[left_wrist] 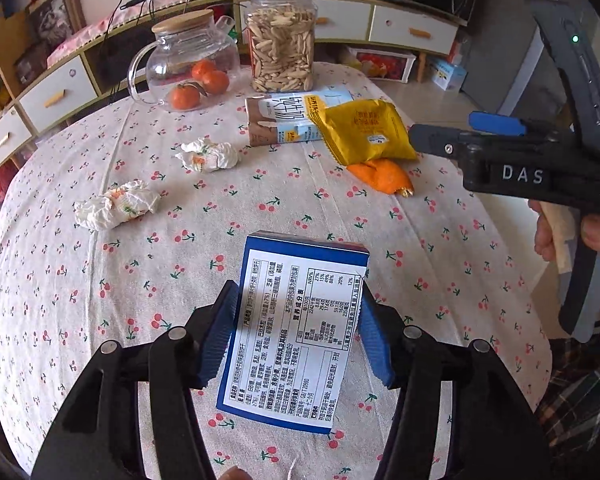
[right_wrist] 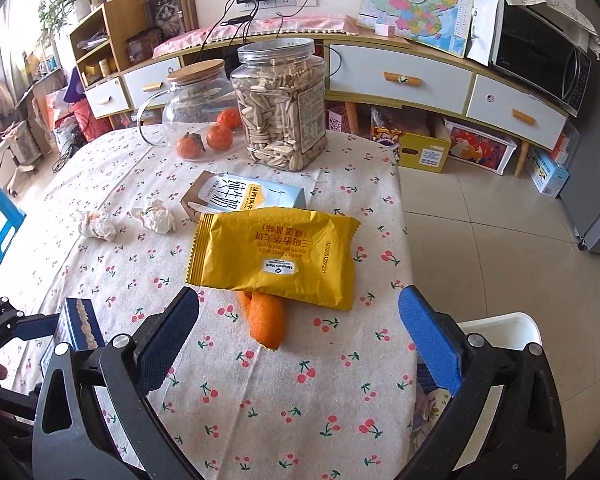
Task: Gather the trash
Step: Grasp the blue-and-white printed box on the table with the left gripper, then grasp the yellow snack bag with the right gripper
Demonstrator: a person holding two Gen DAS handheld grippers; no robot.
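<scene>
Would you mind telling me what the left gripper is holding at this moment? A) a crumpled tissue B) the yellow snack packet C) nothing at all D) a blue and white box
D: in the left wrist view the left gripper has its blue pads pressed against both sides of the blue and white box, while the yellow snack packet lies on the table.

1. Blue box: white nutrition label facing up, tilted off the cloth, held at both long sides.
2. Yellow snack wrapper: flat, print upside down, overlapping the milk carton, which lies on its side.
3. Orange peel: partly under the wrapper's near edge.
4. Two crumpled tissues: white, near each other, left of the carton.
</scene>
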